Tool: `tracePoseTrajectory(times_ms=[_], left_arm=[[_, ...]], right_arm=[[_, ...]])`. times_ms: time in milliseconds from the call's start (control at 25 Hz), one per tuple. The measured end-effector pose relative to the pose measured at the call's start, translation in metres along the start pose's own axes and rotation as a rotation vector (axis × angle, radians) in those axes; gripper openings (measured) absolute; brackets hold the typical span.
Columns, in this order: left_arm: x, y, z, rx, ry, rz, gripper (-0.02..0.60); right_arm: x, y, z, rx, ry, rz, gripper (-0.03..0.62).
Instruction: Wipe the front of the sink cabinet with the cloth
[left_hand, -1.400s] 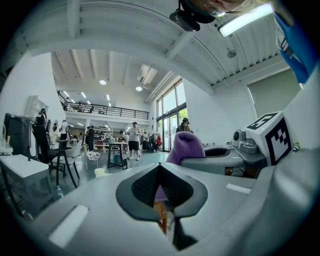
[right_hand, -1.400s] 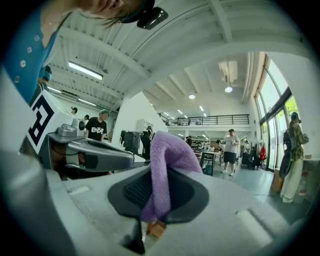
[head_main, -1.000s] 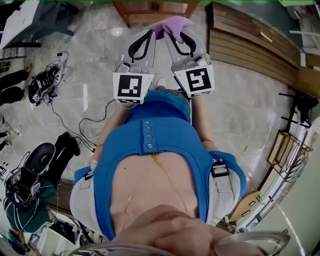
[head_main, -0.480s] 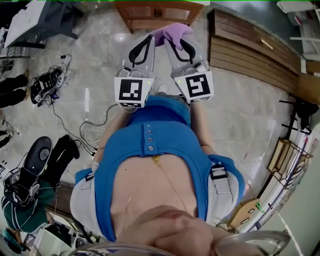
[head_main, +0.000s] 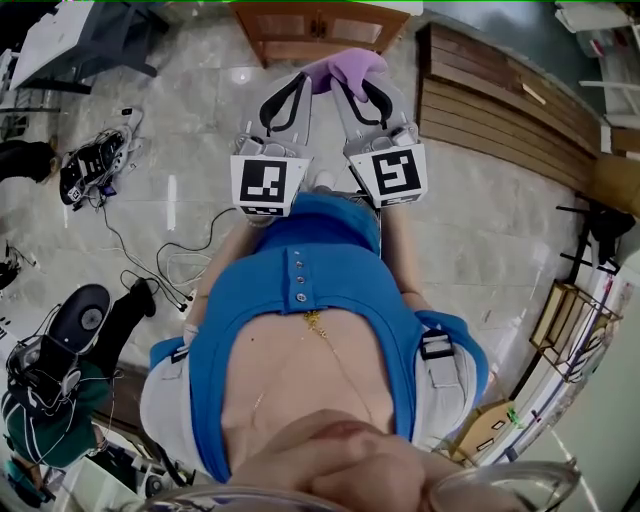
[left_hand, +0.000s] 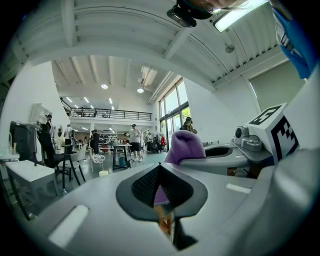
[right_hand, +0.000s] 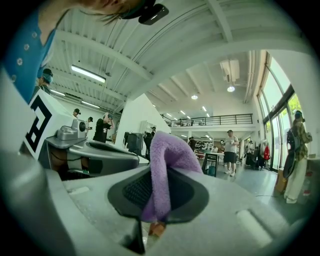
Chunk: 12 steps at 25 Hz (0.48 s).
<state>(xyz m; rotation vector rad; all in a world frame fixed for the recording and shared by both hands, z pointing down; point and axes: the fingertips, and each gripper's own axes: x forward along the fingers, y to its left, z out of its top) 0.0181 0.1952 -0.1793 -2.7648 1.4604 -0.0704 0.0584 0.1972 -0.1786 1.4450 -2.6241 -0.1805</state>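
Purple terry, a small cloth (head_main: 347, 62), sat bunched between the tips of the two grippers, which the person held side by side and close together out in front of a blue top (head_main: 300, 300). The left gripper (head_main: 297, 85) had its jaws pressed together, and in its own view a thin sliver of the purple showed nipped in the slit between the dark pads, with the rest of the fabric humped up over by the neighbouring tool. The right gripper (head_main: 345, 85) was likewise closed and pinching the cloth, a thick fold standing up out of its jaws and drooping over to one side.

From above, the bundle lay just short of a wooden cabinet (head_main: 318, 25) at the far edge of the pale marble floor (head_main: 200, 120). Whether the fabric touched the cabinet's front could not be made out from that angle; in both gripper views it stood free, with only the open hall behind it.

Brown wooden slats (head_main: 500, 90) ran along the floor to the right, and loose cables (head_main: 170, 250) trailed across the stone on the left.
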Motion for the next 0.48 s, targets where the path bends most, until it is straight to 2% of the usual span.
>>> tracePoseTrajectory(times_ms=[480], left_arm=[[0.004, -0.013, 0.002, 0.005, 0.001, -0.012, 0.000]], right_arm=[[-0.009, -0.004, 0.000, -0.011, 0.005, 0.012, 0.061]])
